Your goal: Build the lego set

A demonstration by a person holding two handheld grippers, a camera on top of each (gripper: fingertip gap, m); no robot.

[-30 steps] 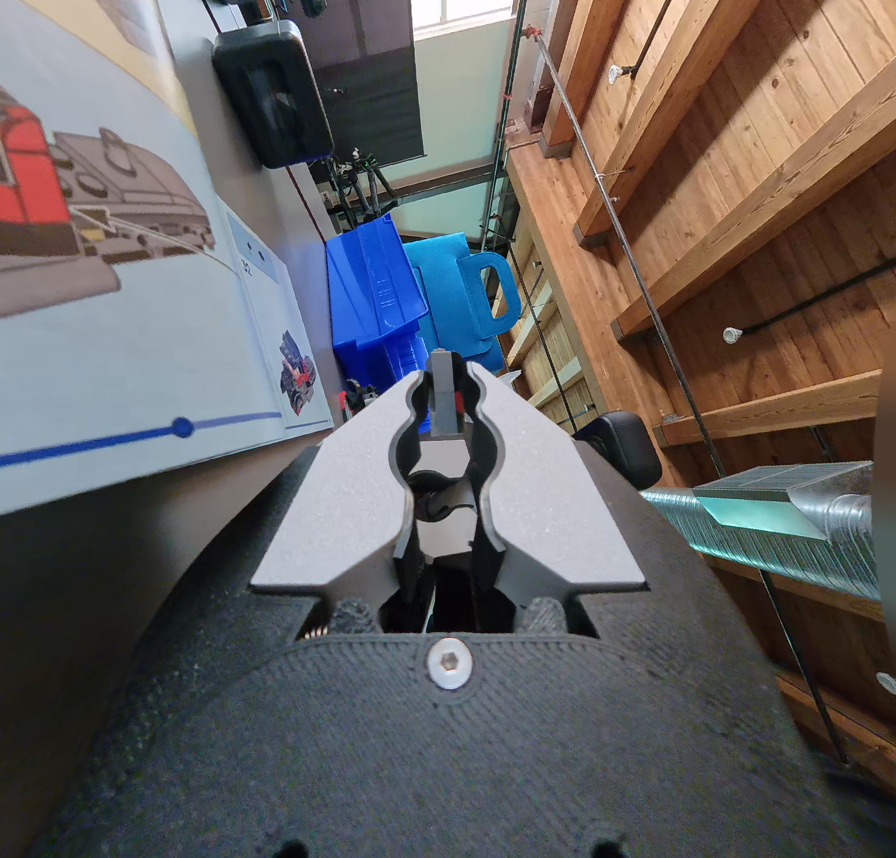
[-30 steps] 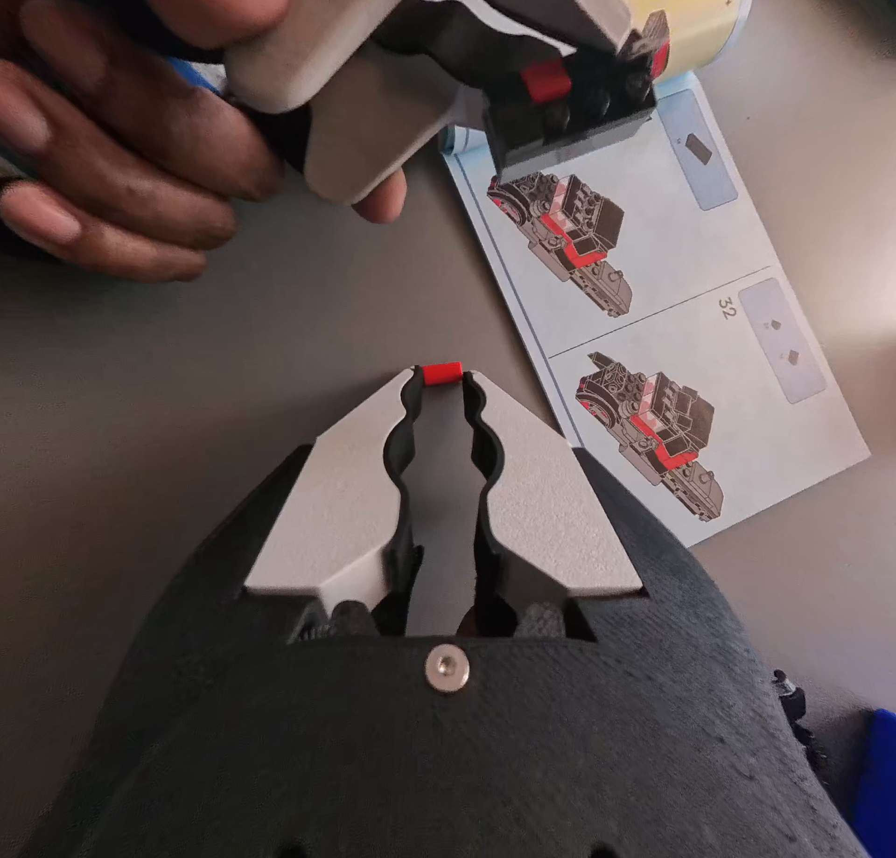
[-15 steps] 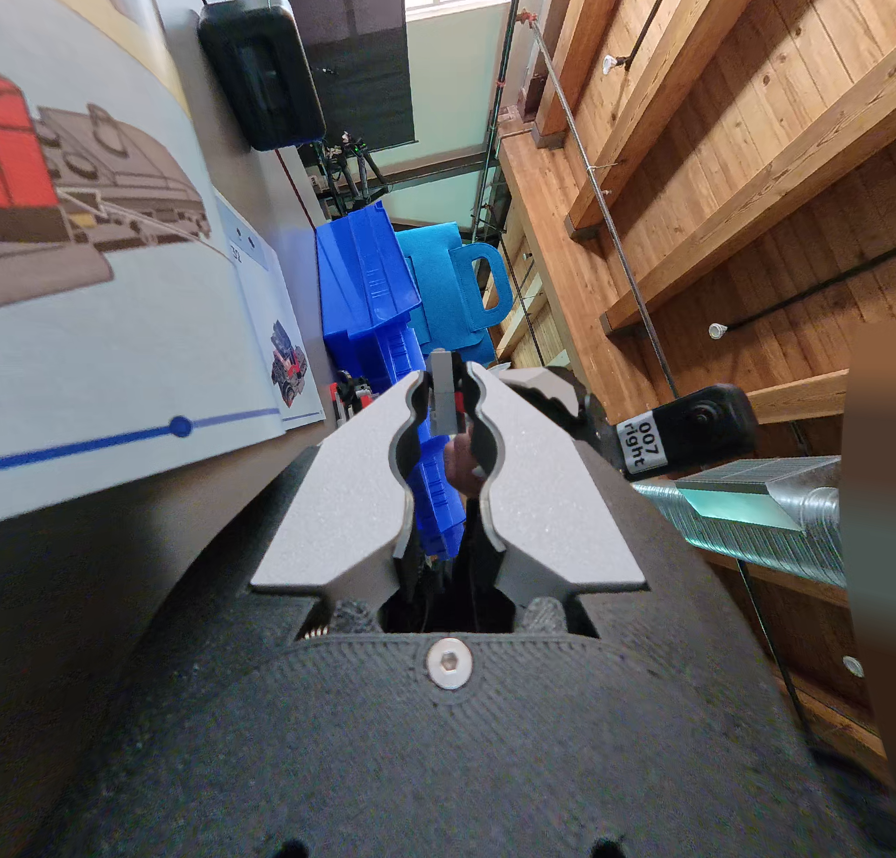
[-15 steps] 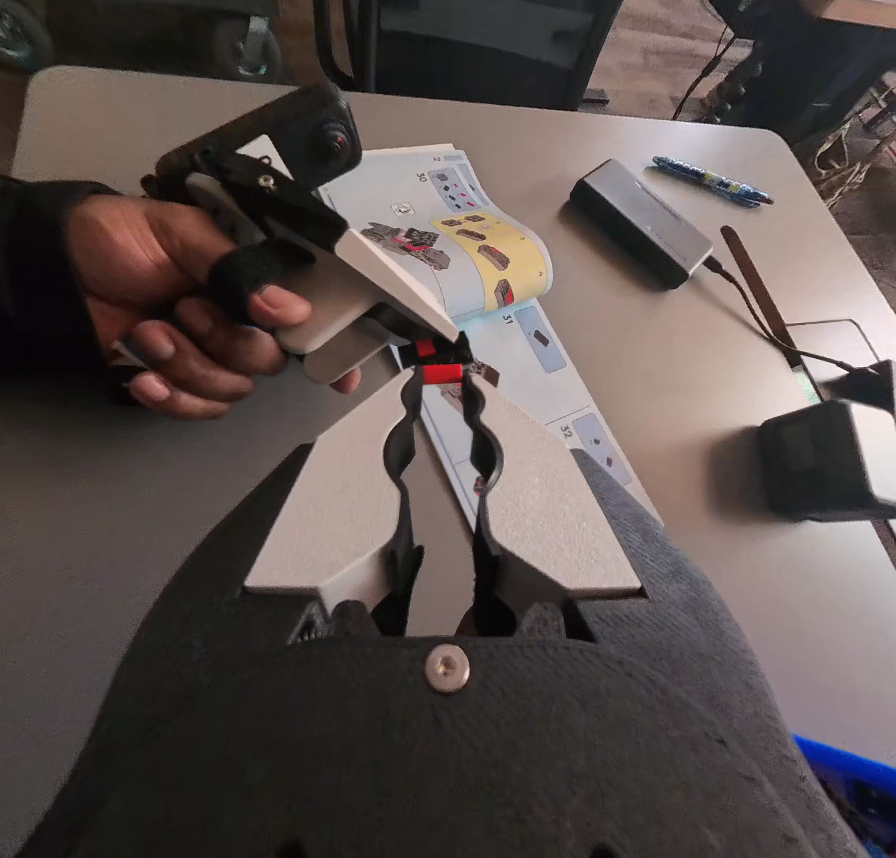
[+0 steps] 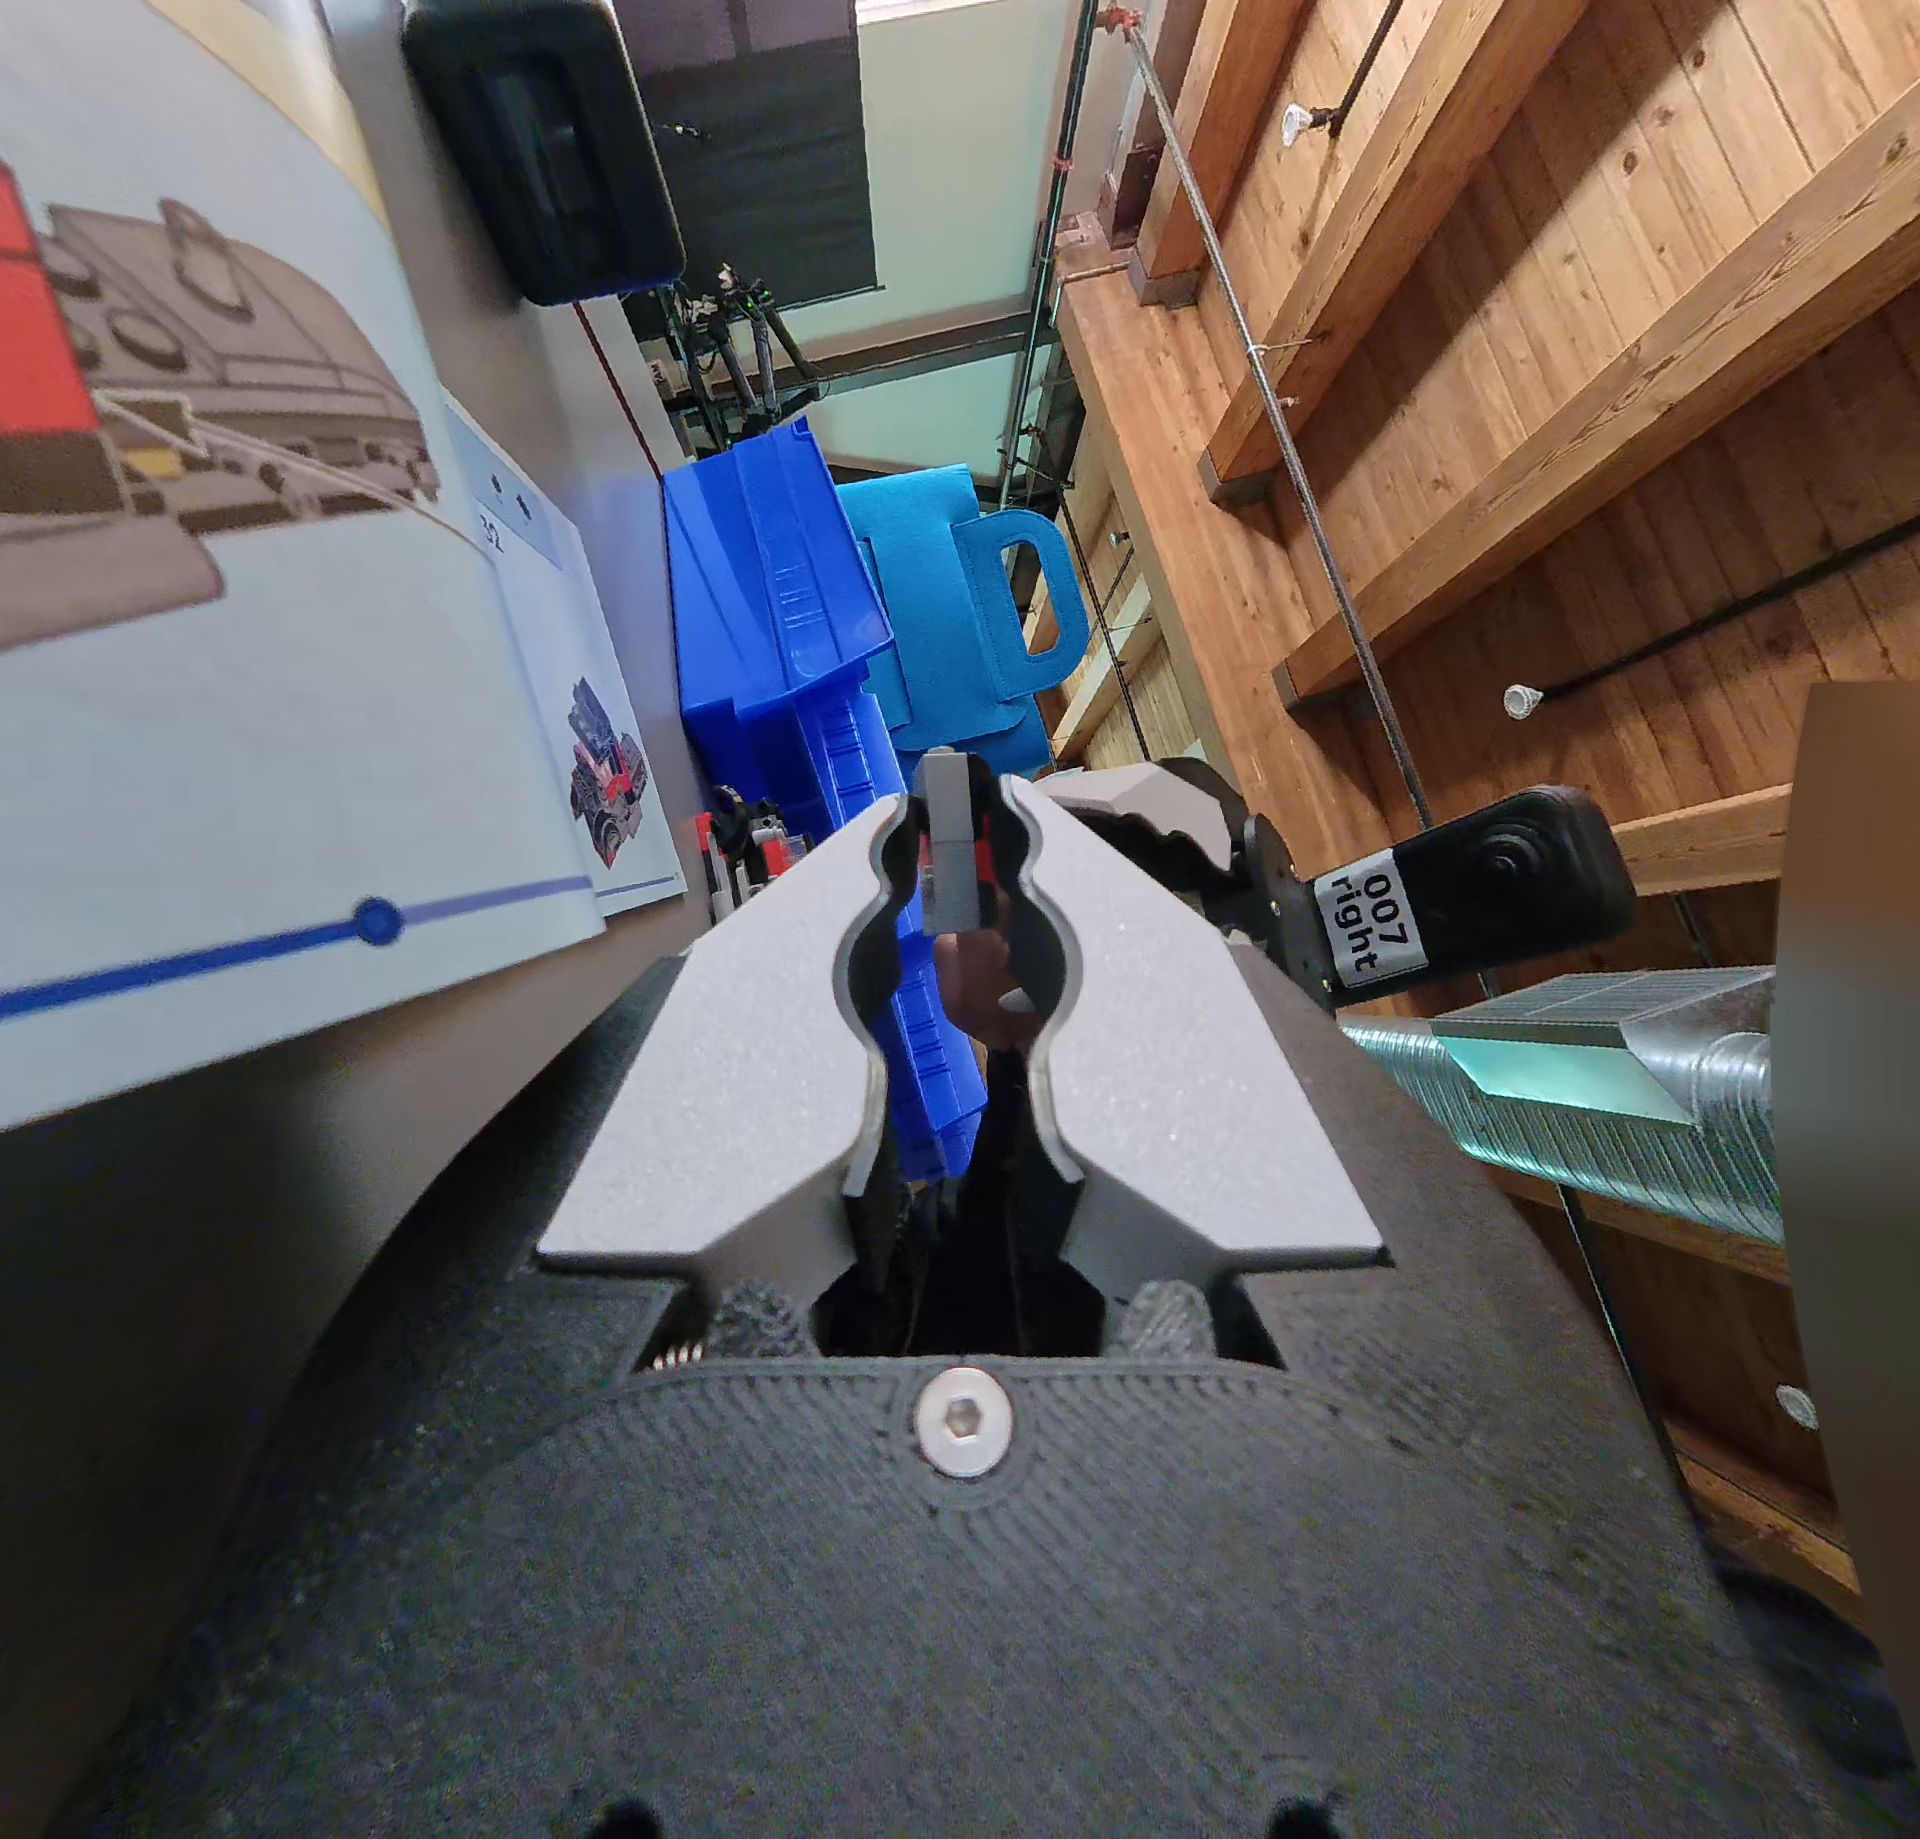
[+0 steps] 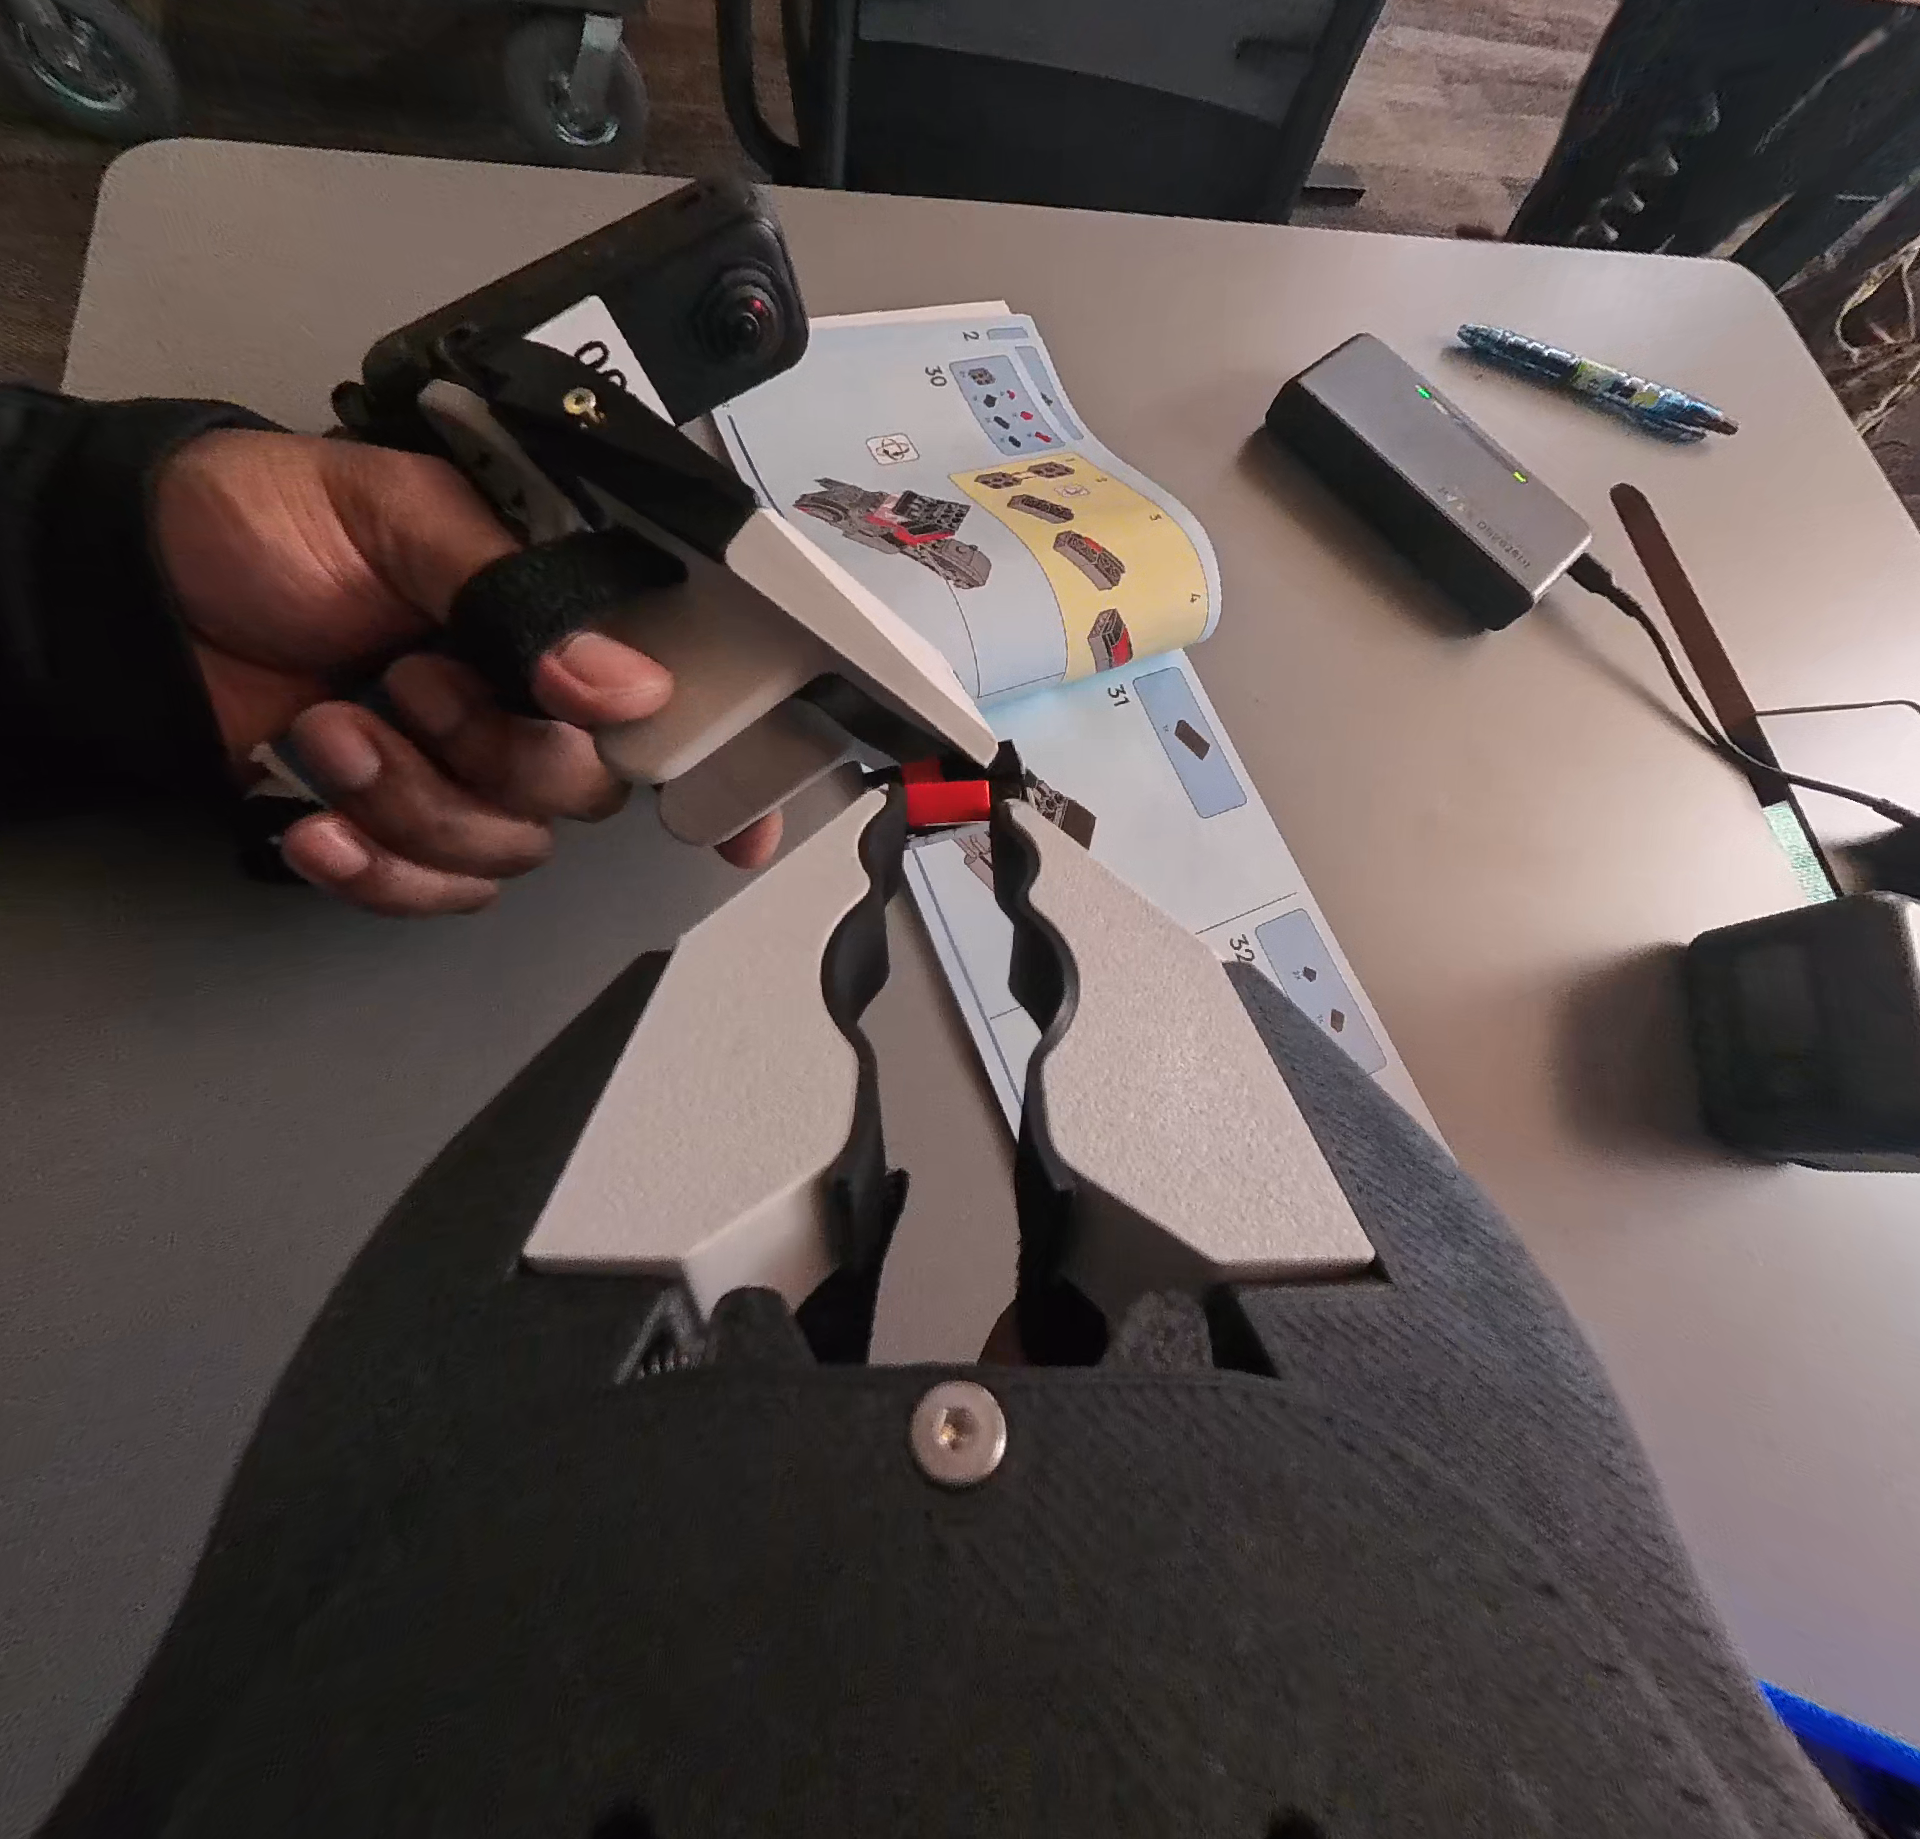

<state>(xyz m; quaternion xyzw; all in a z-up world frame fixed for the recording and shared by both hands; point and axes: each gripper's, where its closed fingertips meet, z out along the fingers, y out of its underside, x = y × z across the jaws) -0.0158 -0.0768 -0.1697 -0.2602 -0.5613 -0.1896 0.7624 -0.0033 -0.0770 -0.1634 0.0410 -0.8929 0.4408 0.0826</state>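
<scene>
My left gripper [image 5: 954, 828] is shut on a small grey, black and red lego assembly [image 5: 951, 854] and holds it above the table, tilted on its side. My right gripper [image 6: 943, 802] is shut on a small red brick [image 6: 943, 800]. In the right wrist view the red brick touches the assembly at the tip of the left gripper [image 6: 977, 750], which a hand [image 6: 343, 646] holds. Most of the assembly is hidden behind the fingers there. The open instruction booklet [image 6: 1101, 584] lies on the grey table [image 6: 312, 1062] beneath both grippers.
A black power bank [image 6: 1429, 480] with a cable, a blue pen [image 6: 1590, 392] and a black box [image 6: 1808, 1041] lie on the right of the table. Blue bins [image 5: 790, 667] with loose lego parts [image 5: 743, 844] stand beyond the booklet [image 5: 260, 646]. A chair [image 6: 1039, 44] stands behind the table. My left and right fingertips are right by each other.
My right gripper has swung up and carried the red brick from over the table to the assembly in my left gripper. The right gripper has come into the left wrist view.
</scene>
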